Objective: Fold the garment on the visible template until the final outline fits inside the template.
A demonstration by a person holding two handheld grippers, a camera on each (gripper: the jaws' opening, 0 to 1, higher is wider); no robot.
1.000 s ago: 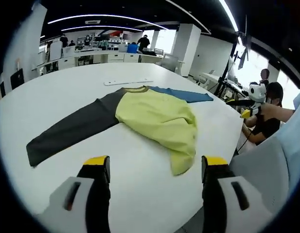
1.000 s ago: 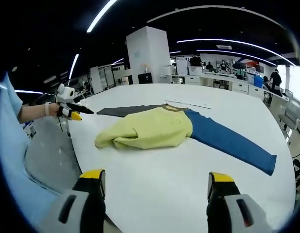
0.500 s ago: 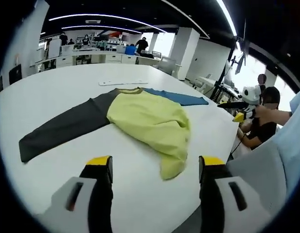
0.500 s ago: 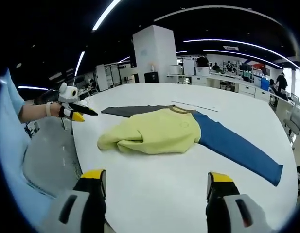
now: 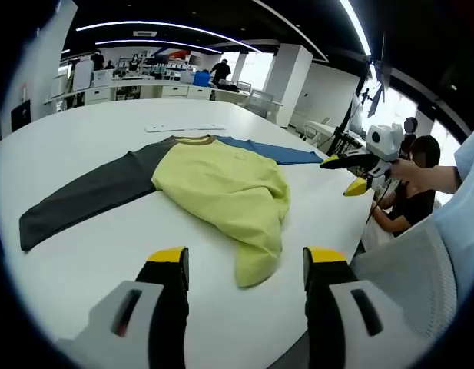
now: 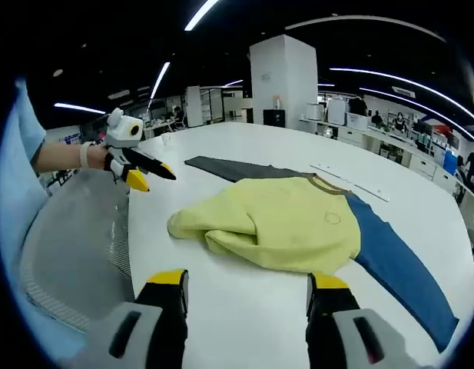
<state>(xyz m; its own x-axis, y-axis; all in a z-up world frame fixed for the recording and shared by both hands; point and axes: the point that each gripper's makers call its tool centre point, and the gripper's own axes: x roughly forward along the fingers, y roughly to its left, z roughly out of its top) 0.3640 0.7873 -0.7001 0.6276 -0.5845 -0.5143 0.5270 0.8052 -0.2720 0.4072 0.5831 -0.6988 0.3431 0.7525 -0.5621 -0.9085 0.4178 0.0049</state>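
Left claw (image 5: 244, 265): your jaws stand apart with nothing between them, held just above the near part of the counter (image 5: 91, 254). In the right gripper view this claw (image 6: 148, 175) hangs over the counter edge beside the garment, at the end of your hand (image 6: 94, 156).

Right claw (image 6: 244, 288): your jaws stand apart and hold nothing, low over the counter (image 6: 221, 284). In the left gripper view this claw (image 5: 352, 173) sits off the counter's far side edge, level with the garment body.

Garment (image 5: 221, 184): it lies on the white counter directly ahead of both claws, between them. The yellow body is bunched and partly folded over itself, with one tongue of cloth reaching toward your left claw.

Nearest cloth: the yellow hem tongue (image 5: 256, 265) lies just beyond the left jaws, slightly right of their centre line. Judged from this, the left claw is the nearer one for a first grasp.

Long axis: the garment runs sleeve to sleeve across the left gripper view. The dark sleeve (image 5: 75, 201) extends to its left; the blue sleeve (image 5: 279, 151) extends away behind the body. In the right gripper view the blue sleeve (image 6: 398, 265) runs off to the right.

Far marker: a thin white strip (image 5: 183, 127) lies on the counter beyond the collar. You cannot tell whether it marks the template.
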